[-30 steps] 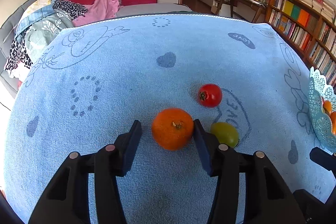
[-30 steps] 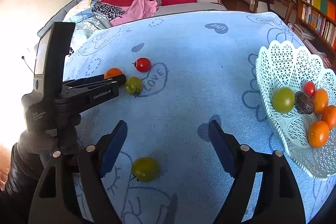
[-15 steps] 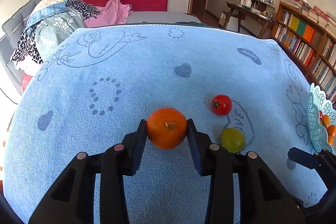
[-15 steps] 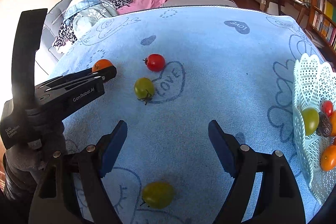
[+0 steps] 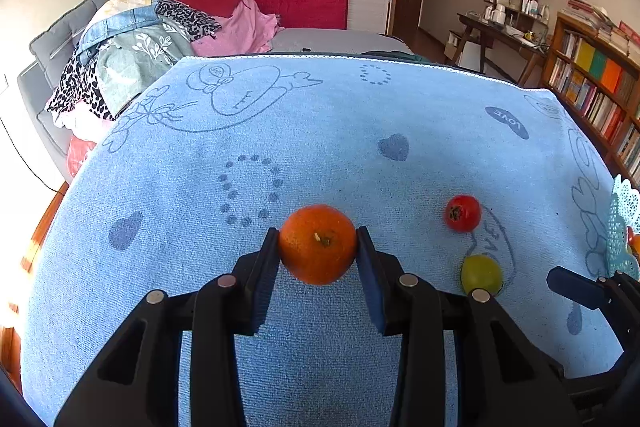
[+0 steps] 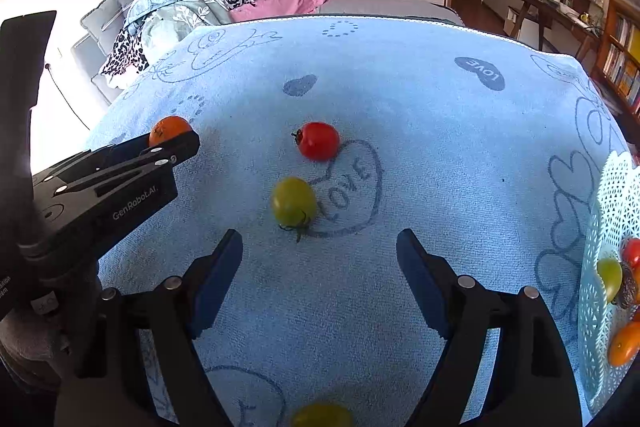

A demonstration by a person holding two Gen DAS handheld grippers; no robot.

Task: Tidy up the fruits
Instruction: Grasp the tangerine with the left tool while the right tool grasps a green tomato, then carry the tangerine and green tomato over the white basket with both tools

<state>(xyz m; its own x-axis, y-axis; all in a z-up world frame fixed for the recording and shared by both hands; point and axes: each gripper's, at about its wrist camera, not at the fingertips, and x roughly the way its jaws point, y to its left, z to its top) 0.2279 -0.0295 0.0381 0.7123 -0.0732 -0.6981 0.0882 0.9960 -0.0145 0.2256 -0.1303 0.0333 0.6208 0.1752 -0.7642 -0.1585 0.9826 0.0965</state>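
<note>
— What have you got in the left gripper (image 5: pixel 318 247)?

— The orange (image 5: pixel 317 244). My two pads press on its sides, stem facing me, and it sits right at the fingertips, over the blue towel (image 5: pixel 280 131). The jaws are narrow, just the width of the fruit.

— And the right gripper (image 6: pixel 319 253)?

— Spread wide, nothing between the fingers, nothing touching them. It points down at the towel.

— Where is the other fruit?

— Just ahead of my right fingers, a little toward the left one, lies a green tomato (image 6: pixel 293 203), stalk toward me, beside the printed "LOVE" heart. Farther ahead of it is a red tomato (image 6: pixel 318 141). Another green tomato (image 6: pixel 322 415) shows under the right tool, close to me, partly cut off by the frame edge.

— The basket?

— The basket (image 6: pixel 612 211) is off to the right of the right gripper, at the towel's edge, with green, red, orange and one dark fruit inside.
</note>
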